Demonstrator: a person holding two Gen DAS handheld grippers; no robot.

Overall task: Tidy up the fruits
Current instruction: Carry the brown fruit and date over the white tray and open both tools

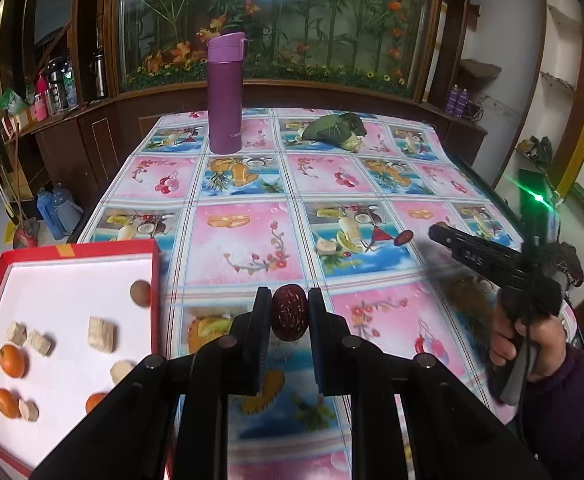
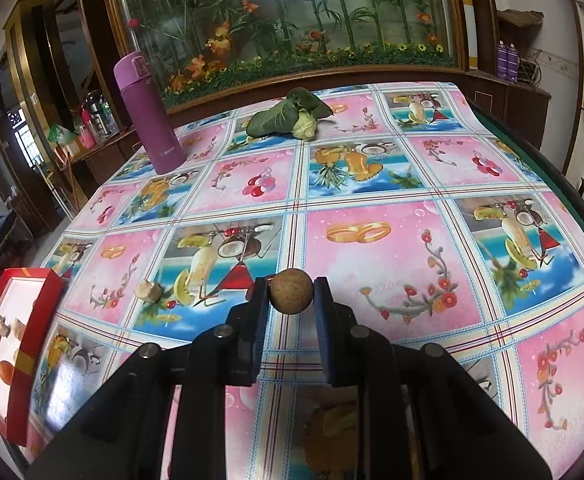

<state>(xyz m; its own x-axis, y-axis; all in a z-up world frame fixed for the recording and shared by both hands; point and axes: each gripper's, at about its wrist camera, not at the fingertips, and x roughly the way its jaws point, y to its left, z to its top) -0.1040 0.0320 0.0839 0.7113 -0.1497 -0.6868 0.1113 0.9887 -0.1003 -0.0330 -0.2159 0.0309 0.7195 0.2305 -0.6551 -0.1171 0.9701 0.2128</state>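
My left gripper (image 1: pixel 289 312) is shut on a dark red date (image 1: pixel 289 315) just above the tablecloth, right of the red box (image 1: pixel 79 249). In the box's white inside lie three small oranges (image 1: pixel 11 360), several beige cubes (image 1: pixel 101 334) and a brown round fruit (image 1: pixel 140 293). A second date (image 1: pixel 403 237) lies on the cloth further right. My right gripper (image 2: pixel 291 292) is shut on a brown round fruit (image 2: pixel 291 291) over the middle of the table. A beige piece (image 2: pixel 149 290) lies on the cloth to its left, short of the red box (image 2: pixel 35 312).
A purple flask (image 1: pixel 225 92) stands at the table's far side, with a leafy green vegetable (image 1: pixel 334 128) to its right. A person's hand (image 1: pixel 532 348) holds the right gripper's handle at the table's right edge. Wooden cabinets and a flower display stand behind the table.
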